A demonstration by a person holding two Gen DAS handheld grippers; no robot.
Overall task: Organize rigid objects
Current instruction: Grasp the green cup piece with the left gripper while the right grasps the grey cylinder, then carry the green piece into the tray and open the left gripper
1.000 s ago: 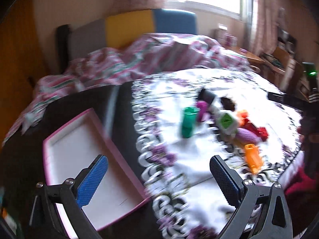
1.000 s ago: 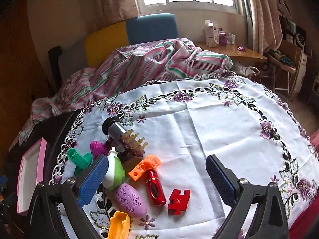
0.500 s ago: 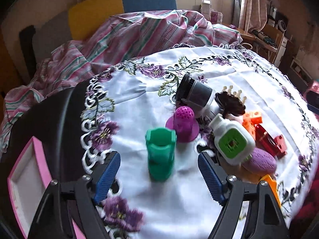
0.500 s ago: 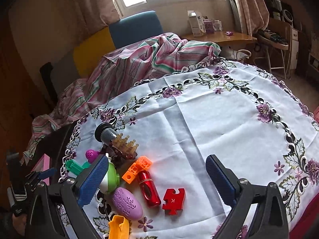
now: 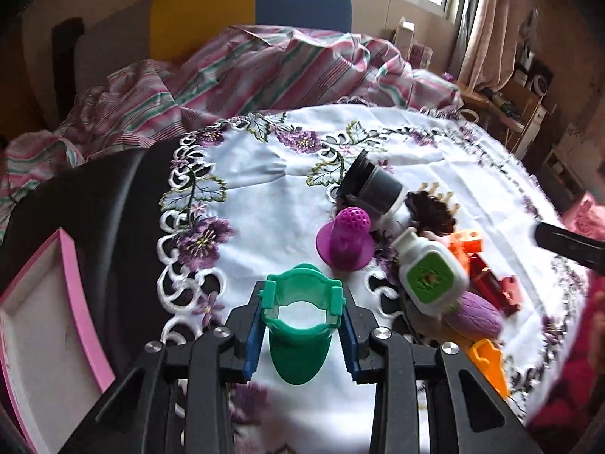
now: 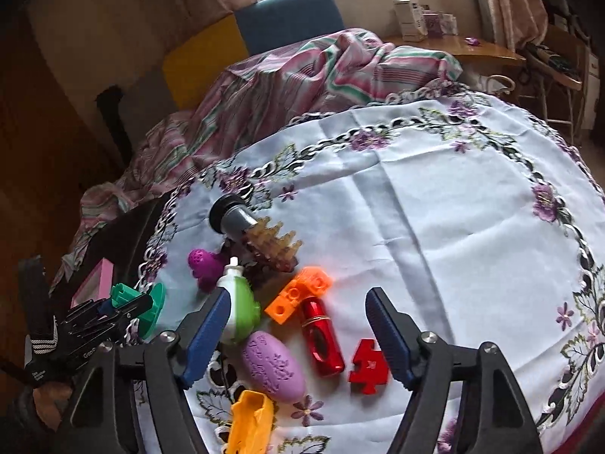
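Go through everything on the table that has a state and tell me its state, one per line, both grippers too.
left gripper: shut on the green piece
green piece: gripped by its sides
right gripper: open, holding nothing
pink tray: nothing visible inside
black-capped jar: lying on its side
white bottle: lying down
red tube: lying flat
purple cone: upright on its wide base

Ten small plastic objects and one pink-rimmed white tray (image 5: 81, 283) share an embroidered white tablecloth (image 6: 435, 227).

One green spool-shaped piece (image 5: 300, 325) sits between the left tongs; nine more lie ahead of the right tongs, two orange, two red, two purple.
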